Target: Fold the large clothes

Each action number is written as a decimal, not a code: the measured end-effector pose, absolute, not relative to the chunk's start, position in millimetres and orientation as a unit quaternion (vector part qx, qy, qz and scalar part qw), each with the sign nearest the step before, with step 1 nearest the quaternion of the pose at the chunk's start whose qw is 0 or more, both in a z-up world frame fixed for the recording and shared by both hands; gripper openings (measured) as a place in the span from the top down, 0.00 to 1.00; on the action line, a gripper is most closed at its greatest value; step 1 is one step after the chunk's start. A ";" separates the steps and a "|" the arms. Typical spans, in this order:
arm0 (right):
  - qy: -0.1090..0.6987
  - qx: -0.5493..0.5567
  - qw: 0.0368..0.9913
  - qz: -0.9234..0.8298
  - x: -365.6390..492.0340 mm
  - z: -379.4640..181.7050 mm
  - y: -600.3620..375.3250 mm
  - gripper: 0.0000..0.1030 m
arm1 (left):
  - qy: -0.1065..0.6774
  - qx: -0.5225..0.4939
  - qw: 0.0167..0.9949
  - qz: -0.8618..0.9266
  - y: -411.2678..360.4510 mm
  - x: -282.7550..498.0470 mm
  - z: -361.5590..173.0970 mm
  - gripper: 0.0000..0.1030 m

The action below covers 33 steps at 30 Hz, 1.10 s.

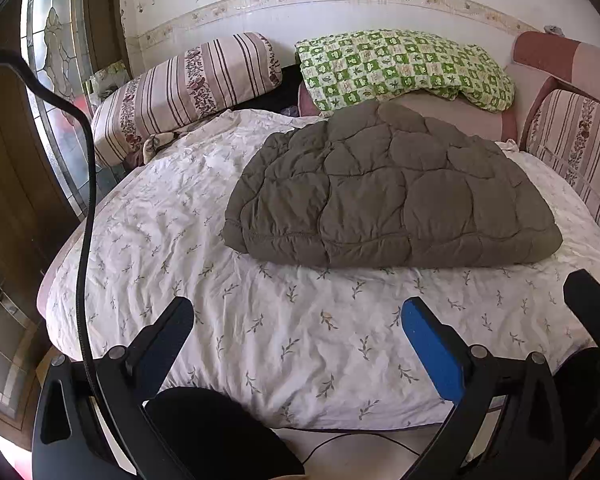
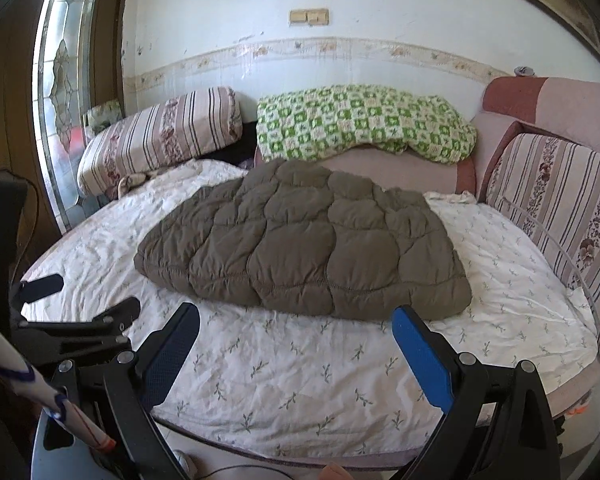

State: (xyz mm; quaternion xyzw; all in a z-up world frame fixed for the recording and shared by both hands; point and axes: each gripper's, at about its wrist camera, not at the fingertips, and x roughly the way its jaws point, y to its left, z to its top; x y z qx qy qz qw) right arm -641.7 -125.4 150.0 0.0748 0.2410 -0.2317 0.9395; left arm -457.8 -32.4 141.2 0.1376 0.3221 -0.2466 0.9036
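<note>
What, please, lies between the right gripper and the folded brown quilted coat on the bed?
Only bare floral bedsheet lies between the open right gripper and the brown quilted coat; the right wrist view shows this.

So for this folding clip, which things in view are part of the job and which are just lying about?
Part of the job:
quilted olive-brown garment, lying folded on the bed
left gripper, open, empty
right gripper, open, empty

Just lying about:
green checked blanket
striped pillow
floral bedsheet
striped cushion

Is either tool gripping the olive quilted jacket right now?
No. The left tool and right tool both stand open over the floral sheet, short of the olive quilted jacket.
</note>
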 end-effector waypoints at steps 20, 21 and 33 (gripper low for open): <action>0.248 0.086 0.936 -0.236 -642.8 147.5 -129.9 0.04 | 0.322 0.139 0.903 -0.247 -35.9 -460.3 138.8 0.00; 0.249 0.086 0.935 -0.237 -643.1 147.4 -130.7 0.04 | 0.323 0.139 0.903 -0.247 -35.6 -460.2 138.8 0.00; 0.252 0.088 0.934 -0.238 -641.2 145.6 -132.5 0.04 | 0.324 0.140 0.903 -0.247 -36.0 -460.3 135.7 0.00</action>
